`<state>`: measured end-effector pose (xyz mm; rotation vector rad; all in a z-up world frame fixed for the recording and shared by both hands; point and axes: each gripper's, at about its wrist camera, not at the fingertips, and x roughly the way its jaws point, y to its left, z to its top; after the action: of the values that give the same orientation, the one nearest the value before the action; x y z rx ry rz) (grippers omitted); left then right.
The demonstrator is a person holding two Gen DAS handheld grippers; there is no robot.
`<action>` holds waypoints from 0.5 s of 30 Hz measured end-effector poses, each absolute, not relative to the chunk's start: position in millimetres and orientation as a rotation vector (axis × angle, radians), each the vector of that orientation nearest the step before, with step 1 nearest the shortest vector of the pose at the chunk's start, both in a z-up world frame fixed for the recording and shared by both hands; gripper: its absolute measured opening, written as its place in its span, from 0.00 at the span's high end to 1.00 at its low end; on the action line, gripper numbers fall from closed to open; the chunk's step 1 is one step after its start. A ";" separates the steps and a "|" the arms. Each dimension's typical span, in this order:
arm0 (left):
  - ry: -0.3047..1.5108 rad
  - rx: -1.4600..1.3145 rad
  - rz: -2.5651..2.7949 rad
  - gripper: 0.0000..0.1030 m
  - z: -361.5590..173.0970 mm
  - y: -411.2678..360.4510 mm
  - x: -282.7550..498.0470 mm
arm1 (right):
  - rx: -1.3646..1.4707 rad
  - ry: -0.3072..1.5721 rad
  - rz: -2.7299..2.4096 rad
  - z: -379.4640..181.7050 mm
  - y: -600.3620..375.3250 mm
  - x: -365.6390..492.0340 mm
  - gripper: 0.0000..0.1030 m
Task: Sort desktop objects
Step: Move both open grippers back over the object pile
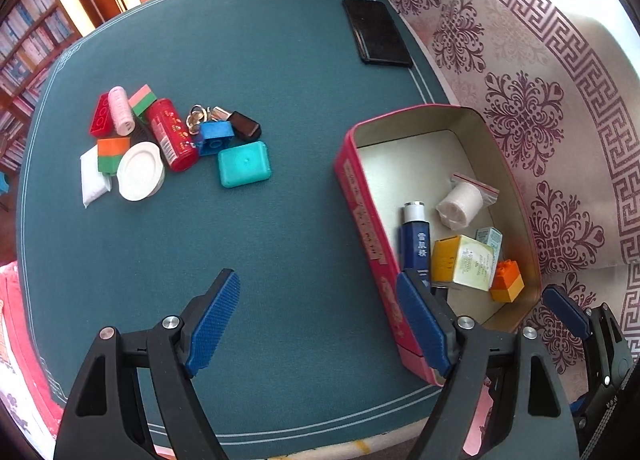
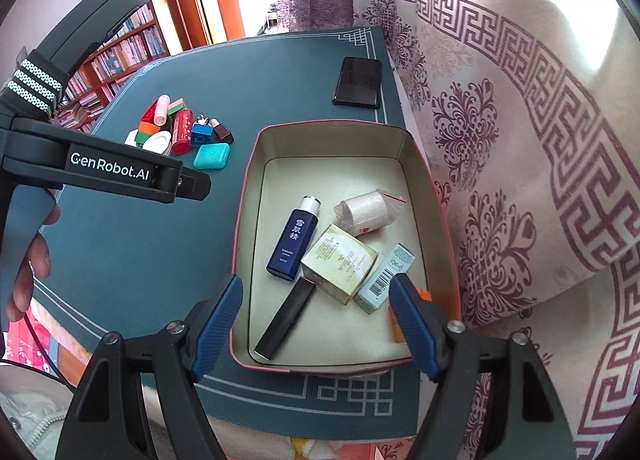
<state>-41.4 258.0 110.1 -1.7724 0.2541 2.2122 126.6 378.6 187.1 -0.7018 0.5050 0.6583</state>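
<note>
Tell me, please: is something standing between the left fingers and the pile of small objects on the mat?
Nothing visible. Bare green mat lies between the open left gripper and the pile. The red box stands off to the side, not in that path.

One tin (image 2: 436, 196), one phone (image 2: 357, 82), two bottles (image 2: 294, 240)

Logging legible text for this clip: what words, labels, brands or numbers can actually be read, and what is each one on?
"GenRobot.AI": white print on the left hand-held gripper, read in the right wrist view.
"雪肌精": white characters on the dark blue bottle in the red tin box.
Fine print on the cream carton: too small to read.
Barcode on the pale blue carton: digits illegible.
Gold print on the red canister: blurred.
</note>
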 end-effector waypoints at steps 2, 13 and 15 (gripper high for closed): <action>0.234 -1.784 2.218 0.19 107.9 244.7 -48.5 | -0.718 0.505 0.657 183.3 389.6 123.8 0.23; 0.173 -1.869 2.249 0.19 87.4 167.1 -81.6 | -0.776 0.548 0.648 156.6 445.7 107.7 0.23; 0.157 -1.882 2.250 0.19 84.4 156.6 -86.1 | -0.777 0.562 0.648 152.6 453.7 105.8 0.23</action>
<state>-86.1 156.6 84.4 -1.8820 0.1574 2.2504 105.8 453.7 152.6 -0.7773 0.5616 0.6477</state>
